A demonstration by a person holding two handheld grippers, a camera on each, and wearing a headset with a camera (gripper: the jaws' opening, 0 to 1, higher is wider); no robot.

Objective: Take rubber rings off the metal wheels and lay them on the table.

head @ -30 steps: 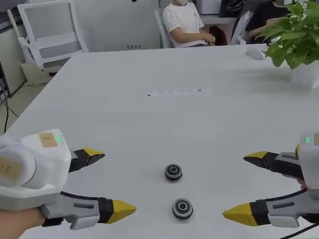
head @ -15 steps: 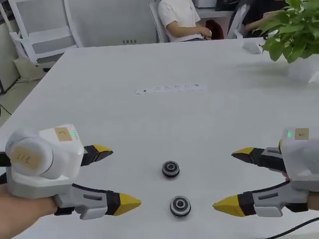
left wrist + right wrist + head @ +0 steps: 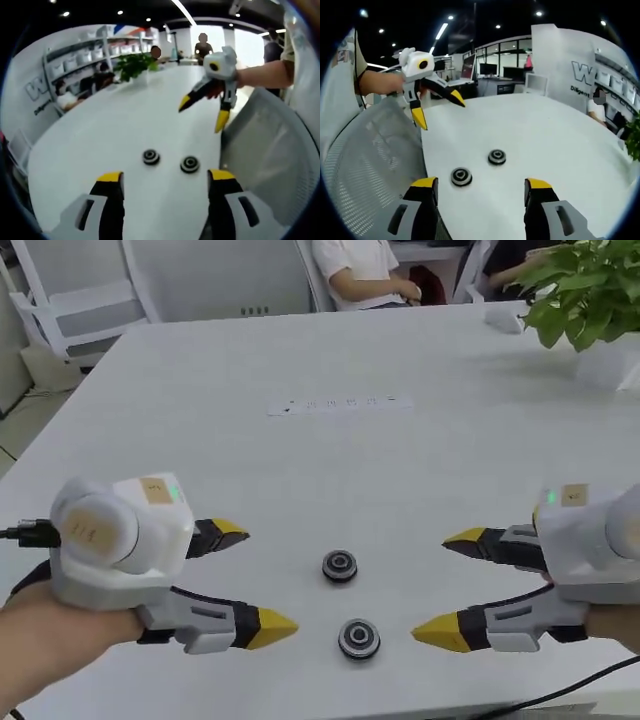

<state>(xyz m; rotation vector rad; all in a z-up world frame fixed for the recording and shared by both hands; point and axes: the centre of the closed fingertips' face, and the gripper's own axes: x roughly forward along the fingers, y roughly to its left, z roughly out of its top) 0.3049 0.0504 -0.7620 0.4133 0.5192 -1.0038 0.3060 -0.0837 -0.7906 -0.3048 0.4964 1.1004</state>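
Metal wheels, far wheel (image 3: 340,566) and near wheel (image 3: 359,638), lie flat at lower centre on the white tabletop (image 3: 300,470), axle holes upward, dark rubber rings (image 3: 343,639) seemingly on. Left gripper (image 3: 270,580) and right gripper (image 3: 430,585) flank them, jaws spread, empty.

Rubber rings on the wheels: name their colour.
Black, around silvery hubs; the near wheel in the head view shows it best.

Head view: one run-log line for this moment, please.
left gripper open | right gripper open | far wheel, near wheel on table | rings on, untouched
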